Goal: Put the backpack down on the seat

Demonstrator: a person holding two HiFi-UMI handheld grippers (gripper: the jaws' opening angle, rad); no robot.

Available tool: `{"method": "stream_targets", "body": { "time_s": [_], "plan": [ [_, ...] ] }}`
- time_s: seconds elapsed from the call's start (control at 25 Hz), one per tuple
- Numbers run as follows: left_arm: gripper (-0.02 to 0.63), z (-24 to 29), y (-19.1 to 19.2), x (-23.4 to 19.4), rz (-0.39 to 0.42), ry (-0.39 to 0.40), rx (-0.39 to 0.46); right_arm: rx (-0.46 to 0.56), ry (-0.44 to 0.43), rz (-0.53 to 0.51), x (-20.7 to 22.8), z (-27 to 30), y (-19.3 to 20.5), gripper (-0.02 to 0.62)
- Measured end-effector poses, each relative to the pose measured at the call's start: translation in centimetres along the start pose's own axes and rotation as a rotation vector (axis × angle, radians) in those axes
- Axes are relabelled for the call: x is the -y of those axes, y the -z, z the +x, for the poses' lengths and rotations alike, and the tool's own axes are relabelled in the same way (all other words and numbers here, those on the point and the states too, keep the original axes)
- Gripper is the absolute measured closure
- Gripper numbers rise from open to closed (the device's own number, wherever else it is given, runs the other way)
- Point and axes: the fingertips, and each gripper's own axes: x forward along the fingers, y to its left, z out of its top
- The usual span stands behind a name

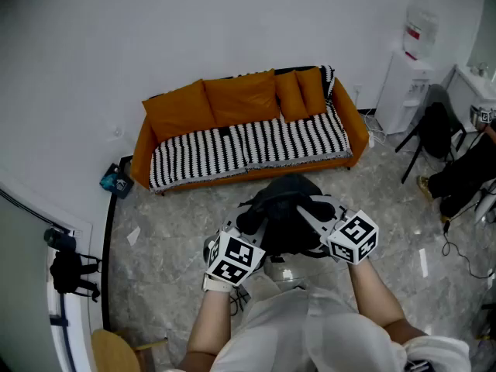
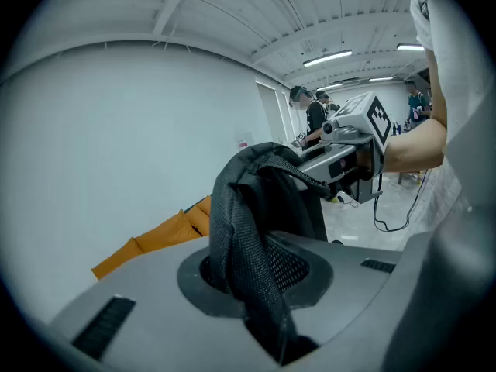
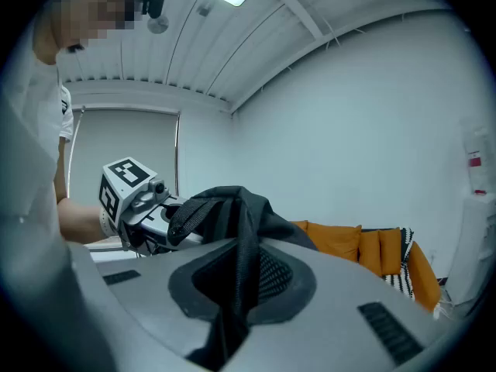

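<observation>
backpack (image 1: 285, 208): matt blk mesh cloth

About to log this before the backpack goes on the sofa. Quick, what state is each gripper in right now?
Left gripper: closed, holding the backpack.
Right gripper: closed, holding the same backpack.

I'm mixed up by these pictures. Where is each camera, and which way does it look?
Head view: on the person's head, facing down at backpack and sofa; forearms, left gripper, right gripper show.
Left gripper view: on that gripper, facing the other along jaws shut on a strap; right forearm shows.
Right gripper view: likewise, mirrored; left forearm shows.
Both gripper views share backpack, sofa.
</observation>
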Motion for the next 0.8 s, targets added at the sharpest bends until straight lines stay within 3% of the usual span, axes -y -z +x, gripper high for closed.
{"method": "stream_targets", "body": {
  "time_s": [0.28, 0.8],
  "plan": [
    [0.528, -0.7, -0.8, 2.6, 0.007, 0.013, 0.008, 0.005, 0.001, -0.004, -0.7, -2.7, 0.3, 0.558],
    [0.529, 0.1, -1.5, 3.4, 0.013, 0.031, 0.02, 0.019, 0.018, 0.012, -0.1, -3.9, 0.5, 0.558]
  ]
}}
